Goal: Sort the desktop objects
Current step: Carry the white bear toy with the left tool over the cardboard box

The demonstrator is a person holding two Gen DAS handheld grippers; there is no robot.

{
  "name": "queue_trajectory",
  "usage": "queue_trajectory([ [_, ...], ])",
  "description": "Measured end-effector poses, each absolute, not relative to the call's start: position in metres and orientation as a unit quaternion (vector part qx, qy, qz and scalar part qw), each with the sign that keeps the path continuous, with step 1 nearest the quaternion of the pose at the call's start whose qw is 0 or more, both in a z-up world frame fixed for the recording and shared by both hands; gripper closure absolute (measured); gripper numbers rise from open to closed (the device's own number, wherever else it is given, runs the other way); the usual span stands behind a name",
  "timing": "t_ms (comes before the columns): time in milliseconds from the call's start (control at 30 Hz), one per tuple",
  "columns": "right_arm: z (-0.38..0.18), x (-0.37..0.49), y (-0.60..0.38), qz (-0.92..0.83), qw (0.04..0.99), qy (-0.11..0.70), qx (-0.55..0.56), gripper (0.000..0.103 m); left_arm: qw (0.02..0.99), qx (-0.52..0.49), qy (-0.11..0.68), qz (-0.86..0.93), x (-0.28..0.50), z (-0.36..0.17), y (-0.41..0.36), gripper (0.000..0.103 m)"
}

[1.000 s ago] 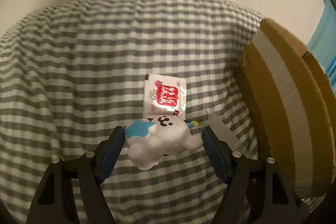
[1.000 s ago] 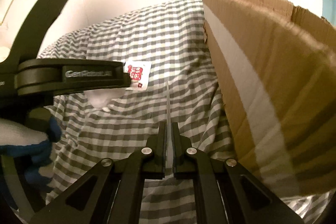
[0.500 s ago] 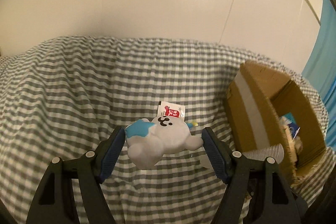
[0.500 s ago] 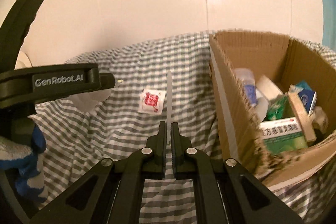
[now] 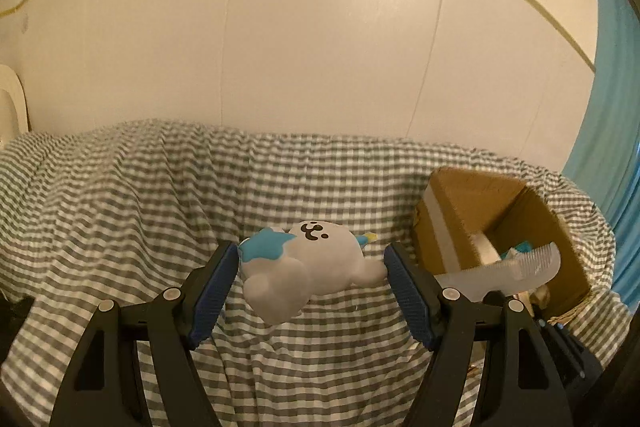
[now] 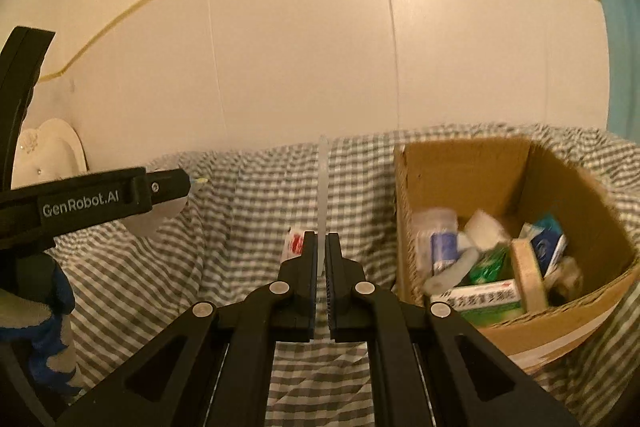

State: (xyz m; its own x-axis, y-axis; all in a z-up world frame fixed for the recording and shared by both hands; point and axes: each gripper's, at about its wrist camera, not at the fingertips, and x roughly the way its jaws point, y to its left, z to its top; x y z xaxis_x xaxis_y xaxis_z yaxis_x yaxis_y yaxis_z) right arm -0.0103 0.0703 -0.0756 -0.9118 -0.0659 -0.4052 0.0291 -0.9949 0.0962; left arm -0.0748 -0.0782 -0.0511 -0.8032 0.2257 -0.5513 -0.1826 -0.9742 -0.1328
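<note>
My left gripper [image 5: 312, 253] is shut on a white soft toy [image 5: 304, 267] with a blue patch and a small drawn face, held up above the checked cloth [image 5: 120, 211]. In the right wrist view, the right gripper [image 6: 322, 241] is shut on a translucent white comb [image 6: 323, 187], seen edge-on and sticking forward. The left wrist view shows the same comb [image 5: 516, 267] sideways, in front of an open cardboard box [image 5: 460, 195]. The box [image 6: 460, 163] stands to the right of both grippers. A red and white sachet [image 6: 295, 243] lies on the cloth just left of the right fingertips.
The box holds several items, among them a green packet [image 6: 488, 267], a blue carton [image 6: 546, 239] and a roll of tape [image 6: 528, 275]. A pale wall rises behind the table. A blue curtain [image 5: 612, 107] hangs at the right. A gloved hand [image 6: 40, 307] holds the left gripper.
Both grippers have risen and tilted up with their loads. The wall now fills the upper view, the box's inside has come into sight, and the sachet has dropped behind the toy.
</note>
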Motion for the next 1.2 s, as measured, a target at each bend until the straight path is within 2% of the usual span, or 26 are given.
queue_trajectory([
  [700, 0.015, 0.055, 0.118, -0.995, -0.01, -0.043, 0.085, 0.1, 0.148, -0.193, -0.026, 0.97, -0.016, 0.024, -0.032, 0.026],
  [1200, 0.03, 0.063, 0.165, -0.996, -0.061, -0.039, 0.058, 0.1, 0.2, -0.189, 0.002, 0.961, -0.024, 0.016, 0.031, 0.026],
])
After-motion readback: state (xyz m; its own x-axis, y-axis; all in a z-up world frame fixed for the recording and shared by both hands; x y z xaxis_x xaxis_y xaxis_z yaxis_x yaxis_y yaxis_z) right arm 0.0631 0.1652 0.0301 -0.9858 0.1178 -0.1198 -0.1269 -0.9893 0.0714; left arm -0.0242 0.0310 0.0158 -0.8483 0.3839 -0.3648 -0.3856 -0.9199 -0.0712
